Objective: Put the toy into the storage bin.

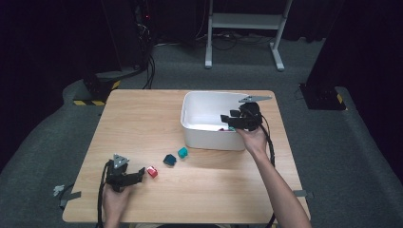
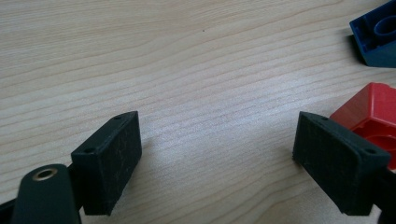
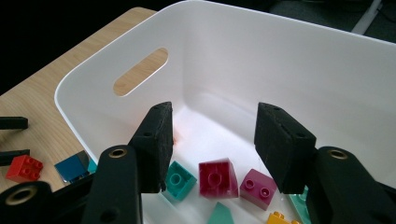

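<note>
At the bottom of the right gripper view, the right gripper (image 3: pixel 212 144) stands released, jaws wide over the white plastic bin (image 3: pixel 327 84). A dark red plastic brick (image 3: pixel 215 177), blurred, sits below between them, untouched. At lower left of the high view, the left gripper (image 1: pixel 141 174) gapes empty, one jaw beside a small red plastic brick (image 1: pixel 152 171).

High view above the table (image 1: pixel 142 118) looking forward and down, gripper views close, all sharing red brick (image 1: pixel 152 171).
</note>
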`<state>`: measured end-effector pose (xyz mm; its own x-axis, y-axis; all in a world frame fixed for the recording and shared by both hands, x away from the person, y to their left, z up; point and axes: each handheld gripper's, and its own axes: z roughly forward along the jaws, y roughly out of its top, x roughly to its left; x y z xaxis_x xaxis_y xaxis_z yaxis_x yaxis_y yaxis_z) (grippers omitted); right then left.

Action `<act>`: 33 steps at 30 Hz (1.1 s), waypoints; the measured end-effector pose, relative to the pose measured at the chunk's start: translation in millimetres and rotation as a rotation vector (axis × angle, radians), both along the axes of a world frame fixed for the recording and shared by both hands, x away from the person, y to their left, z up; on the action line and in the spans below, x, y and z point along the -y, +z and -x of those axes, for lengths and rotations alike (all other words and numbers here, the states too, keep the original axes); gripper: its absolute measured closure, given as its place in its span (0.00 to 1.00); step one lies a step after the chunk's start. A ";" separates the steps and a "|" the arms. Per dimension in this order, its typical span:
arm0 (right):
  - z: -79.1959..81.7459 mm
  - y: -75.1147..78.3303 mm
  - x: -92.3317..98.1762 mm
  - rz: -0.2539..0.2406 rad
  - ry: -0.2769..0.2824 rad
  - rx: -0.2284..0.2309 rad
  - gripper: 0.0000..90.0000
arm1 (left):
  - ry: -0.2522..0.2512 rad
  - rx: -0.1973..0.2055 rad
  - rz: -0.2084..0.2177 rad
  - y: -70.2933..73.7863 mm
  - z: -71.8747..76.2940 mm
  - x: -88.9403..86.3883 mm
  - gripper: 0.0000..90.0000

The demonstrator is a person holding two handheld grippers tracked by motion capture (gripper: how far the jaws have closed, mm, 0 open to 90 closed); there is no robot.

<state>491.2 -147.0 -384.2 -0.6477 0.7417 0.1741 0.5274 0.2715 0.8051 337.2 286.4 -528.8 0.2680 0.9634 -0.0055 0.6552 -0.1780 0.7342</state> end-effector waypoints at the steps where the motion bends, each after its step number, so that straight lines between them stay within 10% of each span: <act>1: 0.6 0.5 0.3 0.000 0.000 0.002 0.52 | 0.000 0.000 0.000 0.0 0.0 0.0 0.17; 33: 63.0 12.4 -26.9 -0.076 0.191 0.142 0.50 | 0.000 0.000 0.000 0.0 0.0 0.0 0.17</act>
<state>428.2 -120.1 -371.8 -0.7972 0.5914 0.1216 0.3519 0.2914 0.8895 337.2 286.5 -528.8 0.2682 0.9633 -0.0054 0.6552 -0.1783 0.7341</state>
